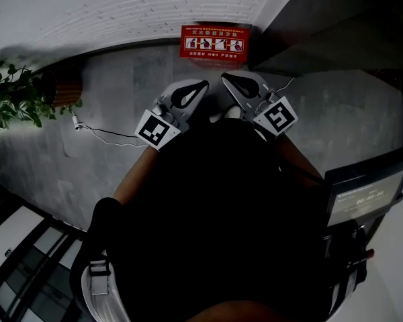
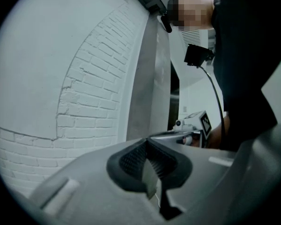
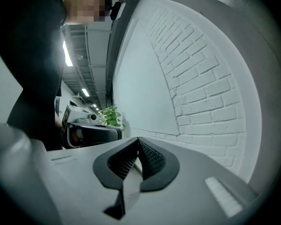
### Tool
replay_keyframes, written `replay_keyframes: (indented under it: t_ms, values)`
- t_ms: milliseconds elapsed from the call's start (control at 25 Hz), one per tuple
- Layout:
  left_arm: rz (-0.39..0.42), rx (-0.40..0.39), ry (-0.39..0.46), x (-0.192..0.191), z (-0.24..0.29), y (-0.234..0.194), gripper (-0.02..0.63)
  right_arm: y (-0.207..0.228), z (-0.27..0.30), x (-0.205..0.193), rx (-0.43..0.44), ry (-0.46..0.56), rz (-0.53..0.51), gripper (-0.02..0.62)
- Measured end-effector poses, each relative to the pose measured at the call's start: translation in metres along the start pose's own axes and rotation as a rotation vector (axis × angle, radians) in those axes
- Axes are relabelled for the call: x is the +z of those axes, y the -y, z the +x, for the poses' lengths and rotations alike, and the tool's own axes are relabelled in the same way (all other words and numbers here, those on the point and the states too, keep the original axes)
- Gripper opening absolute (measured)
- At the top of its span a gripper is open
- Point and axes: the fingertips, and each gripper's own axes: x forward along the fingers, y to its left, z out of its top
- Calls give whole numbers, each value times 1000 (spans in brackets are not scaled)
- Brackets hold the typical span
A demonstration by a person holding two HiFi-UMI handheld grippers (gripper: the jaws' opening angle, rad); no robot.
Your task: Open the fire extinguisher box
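Note:
A red fire extinguisher box (image 1: 213, 45) stands on the floor against the white brick wall, its lid shut, with white pictograms on top. My left gripper (image 1: 203, 84) and right gripper (image 1: 224, 78) hang side by side just short of the box, tips pointing at it, both shut with nothing between the jaws. In the left gripper view the left gripper (image 2: 147, 139) faces the brick wall, and the right gripper (image 2: 196, 125) shows beside it. In the right gripper view the right gripper (image 3: 138, 139) also faces the wall, with the left gripper (image 3: 91, 130) at its side.
A potted green plant (image 1: 10, 99) stands at the left by the wall. A thin white cable (image 1: 101, 134) lies on the grey floor. A dark grey column (image 1: 309, 19) rises right of the box. A dark screen stand (image 1: 366, 193) is at the right.

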Motion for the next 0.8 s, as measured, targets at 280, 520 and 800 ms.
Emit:
replay_keyframes:
  t_ms: [280,520,800]
  values:
    - [-15,-73,30,0,-5,-57,2,20,50,10,-69,-18,-22,9]
    - [9,-131,54,8,-20,-114,2,25,113,19,-103,-55,-34,9]
    - [-7,-210,52,10,-27,-151,2,35,153,20,-170,-69,-7,9]
